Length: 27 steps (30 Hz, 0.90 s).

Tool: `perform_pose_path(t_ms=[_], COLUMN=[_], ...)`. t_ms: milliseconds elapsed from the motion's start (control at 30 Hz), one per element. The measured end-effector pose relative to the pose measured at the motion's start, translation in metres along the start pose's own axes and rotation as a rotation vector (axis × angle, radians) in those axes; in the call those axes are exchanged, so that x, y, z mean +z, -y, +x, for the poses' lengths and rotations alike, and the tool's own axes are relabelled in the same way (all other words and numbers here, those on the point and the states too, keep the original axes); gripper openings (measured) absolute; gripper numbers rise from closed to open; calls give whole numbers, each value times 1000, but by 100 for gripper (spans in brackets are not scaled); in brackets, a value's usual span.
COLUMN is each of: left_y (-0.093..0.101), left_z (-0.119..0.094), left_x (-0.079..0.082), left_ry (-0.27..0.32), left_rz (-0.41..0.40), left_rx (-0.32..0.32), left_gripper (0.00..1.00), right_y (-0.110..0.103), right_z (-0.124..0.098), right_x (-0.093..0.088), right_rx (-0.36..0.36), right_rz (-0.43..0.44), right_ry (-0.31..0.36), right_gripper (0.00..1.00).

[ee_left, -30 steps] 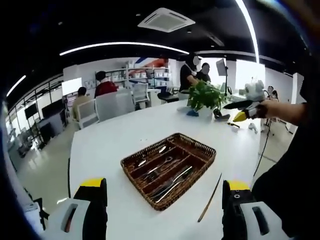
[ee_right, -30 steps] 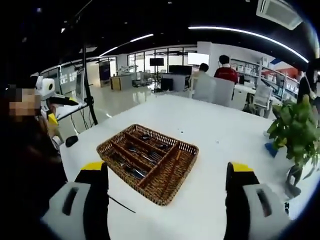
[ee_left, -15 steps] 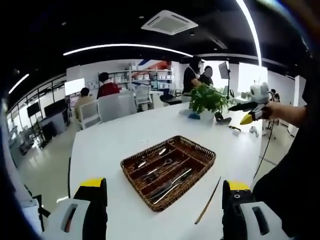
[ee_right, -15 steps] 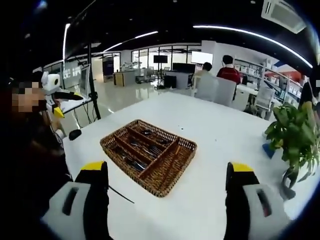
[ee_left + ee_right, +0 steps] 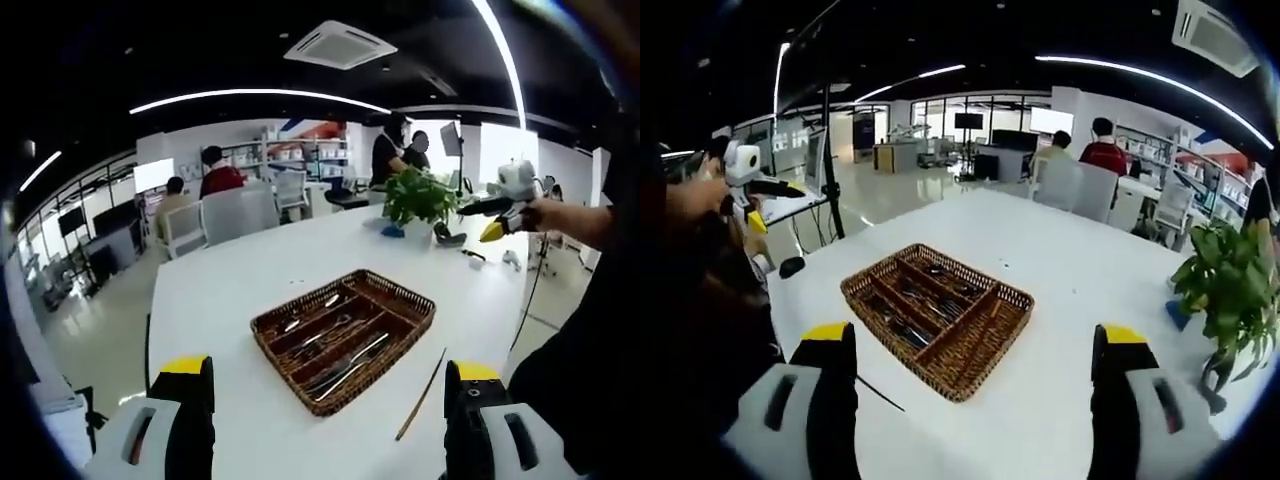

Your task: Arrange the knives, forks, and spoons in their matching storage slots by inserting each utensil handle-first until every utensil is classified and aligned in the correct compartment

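Both grippers, left gripper and right gripper, stand with jaws wide, empty. Wicker tray of utensils sits ahead between them on the worktop; thin steel looks stiff, slippery, best pinched mid-handle.

basket mid-table | utensils inside | stick beside basket | plant behind

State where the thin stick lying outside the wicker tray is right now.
In the left gripper view, the thin stick lies on the white table just right of the wicker tray, near the table's front edge.
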<state>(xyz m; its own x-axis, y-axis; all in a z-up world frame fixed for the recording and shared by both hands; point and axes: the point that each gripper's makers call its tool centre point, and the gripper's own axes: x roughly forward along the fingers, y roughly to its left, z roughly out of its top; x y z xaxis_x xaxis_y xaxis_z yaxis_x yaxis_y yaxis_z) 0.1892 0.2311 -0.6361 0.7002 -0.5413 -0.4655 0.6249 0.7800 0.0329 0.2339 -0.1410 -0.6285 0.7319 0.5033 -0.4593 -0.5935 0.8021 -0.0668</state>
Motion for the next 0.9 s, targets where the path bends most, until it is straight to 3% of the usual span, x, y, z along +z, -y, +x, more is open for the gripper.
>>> perform_pose_path(t_ms=[167, 533, 900], left_y=[3, 8, 1], left_z=[-7, -30, -40], left_x=[-6, -6, -9], left_ry=[-13, 22, 34], left_rz=[6, -11, -32], left_rx=[4, 21, 66], left_gripper=[100, 100, 100], right_y=[-9, -38, -74], right_z=[6, 34, 67], right_x=[9, 21, 33], right_rx=[26, 127, 225], right_rz=[-24, -83, -148], right_ry=[18, 8, 18], right_gripper=[99, 99, 99])
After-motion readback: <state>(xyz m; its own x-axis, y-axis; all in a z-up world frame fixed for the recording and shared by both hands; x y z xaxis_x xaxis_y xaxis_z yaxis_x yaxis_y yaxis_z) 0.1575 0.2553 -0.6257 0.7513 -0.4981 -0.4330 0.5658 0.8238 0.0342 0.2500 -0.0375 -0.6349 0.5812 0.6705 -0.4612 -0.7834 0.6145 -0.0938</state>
